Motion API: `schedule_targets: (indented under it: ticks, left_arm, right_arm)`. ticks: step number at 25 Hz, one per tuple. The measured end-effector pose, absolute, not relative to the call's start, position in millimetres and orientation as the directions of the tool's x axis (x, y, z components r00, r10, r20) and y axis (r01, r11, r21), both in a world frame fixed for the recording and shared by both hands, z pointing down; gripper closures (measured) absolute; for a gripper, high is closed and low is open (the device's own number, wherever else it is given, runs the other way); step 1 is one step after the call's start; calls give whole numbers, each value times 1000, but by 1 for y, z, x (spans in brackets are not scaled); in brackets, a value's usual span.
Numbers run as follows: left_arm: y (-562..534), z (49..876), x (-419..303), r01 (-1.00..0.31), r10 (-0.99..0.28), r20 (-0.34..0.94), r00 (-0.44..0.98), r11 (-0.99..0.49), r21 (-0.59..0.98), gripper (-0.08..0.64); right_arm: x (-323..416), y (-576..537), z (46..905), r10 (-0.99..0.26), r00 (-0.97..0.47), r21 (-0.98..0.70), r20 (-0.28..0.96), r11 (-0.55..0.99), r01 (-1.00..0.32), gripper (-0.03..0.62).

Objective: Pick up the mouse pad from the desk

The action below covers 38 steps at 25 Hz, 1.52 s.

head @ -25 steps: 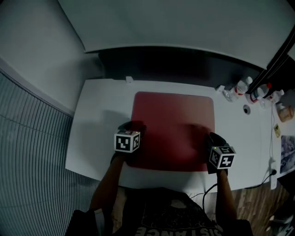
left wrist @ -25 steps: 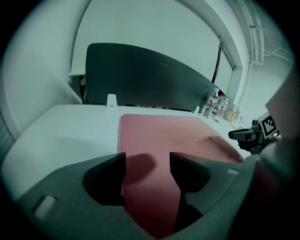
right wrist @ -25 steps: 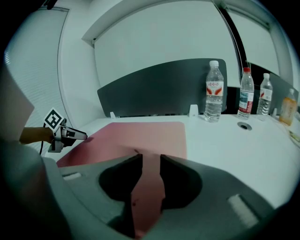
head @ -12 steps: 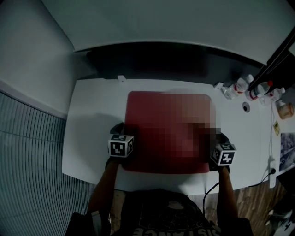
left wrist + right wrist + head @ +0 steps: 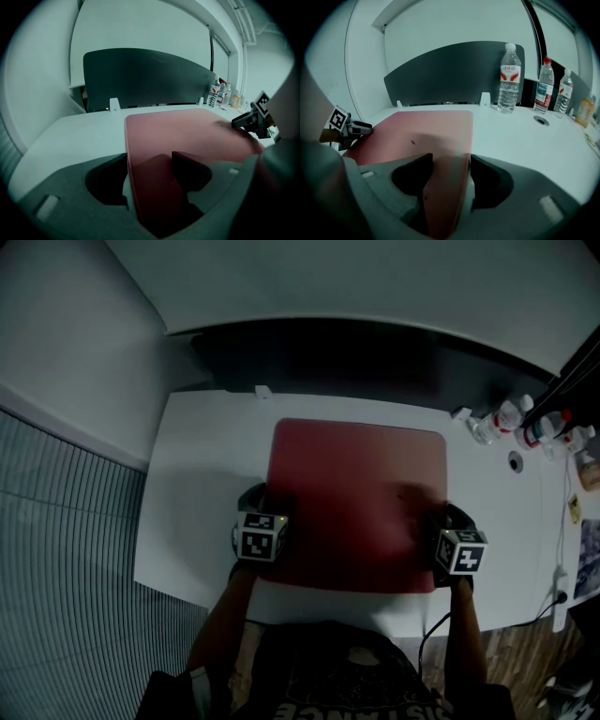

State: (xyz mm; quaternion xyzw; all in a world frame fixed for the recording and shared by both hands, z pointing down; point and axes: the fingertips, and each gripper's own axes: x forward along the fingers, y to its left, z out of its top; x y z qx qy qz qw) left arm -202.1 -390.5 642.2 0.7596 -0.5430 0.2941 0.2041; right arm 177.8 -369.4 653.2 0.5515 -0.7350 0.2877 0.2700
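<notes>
The dark red mouse pad [image 5: 356,493] lies flat on the white desk [image 5: 206,456]. My left gripper [image 5: 261,501] is at the pad's left edge, near the front corner. In the left gripper view, the pad [image 5: 187,131] runs in between the open jaws of the left gripper [image 5: 150,164], one jaw above it and one beside it. My right gripper [image 5: 452,518] is at the pad's right edge. There too the pad's edge [image 5: 426,126] lies inside the open jaws of the right gripper [image 5: 449,164]. Neither grips it.
Water bottles [image 5: 497,418] and small items stand at the desk's back right; the bottles [image 5: 508,79] are close to the pad's far right corner. A dark partition [image 5: 356,357] runs along the back. A small white clip [image 5: 262,392] sits on the back edge.
Both grippers stay at the pad's side edges. The right one has shifted slightly along the right edge, and the head view itself has moved a little. The pad lies where it was.
</notes>
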Motion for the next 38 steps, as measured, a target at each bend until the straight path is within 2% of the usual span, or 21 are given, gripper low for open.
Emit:
schedule_targets:
  ticks: [4, 9, 15, 21, 26, 30, 38]
  left_arm:
    - [-393, 647, -202, -946, -649, 711, 272, -314, 75, 256]
    - [-390, 648, -203, -957, -642, 725, 249, -278, 83, 273]
    - [-386, 652, -197, -961, -632, 732, 253, -251, 116, 382]
    - [-387, 651, -192, -953, -626, 729, 278, -274, 129, 414]
    - [-384, 649, -186, -942, -607, 738, 296, -312, 122, 460]
    - [-384, 647, -185, -938, -602, 738, 306, -322, 127, 471]
    - [-380, 628, -181, -931, -615, 710, 342, -322, 170, 479]
  right_arm:
    - [177, -369, 653, -653, -241, -129, 718, 215, -968, 347]
    - [175, -368, 655, -659, -240, -148, 713, 193, -970, 354]
    - [172, -368, 651, -662, -226, -133, 714, 189, -973, 402]
    - [164, -368, 649, -669, -247, -126, 701, 224, -966, 468]
    - [162, -365, 647, -663, -231, -98, 712, 232, -968, 491]
    - [157, -363, 647, -658, -258, -112, 707, 256, -960, 520]
    - [154, -360, 629, -688, -294, -160, 663, 253, -954, 523]
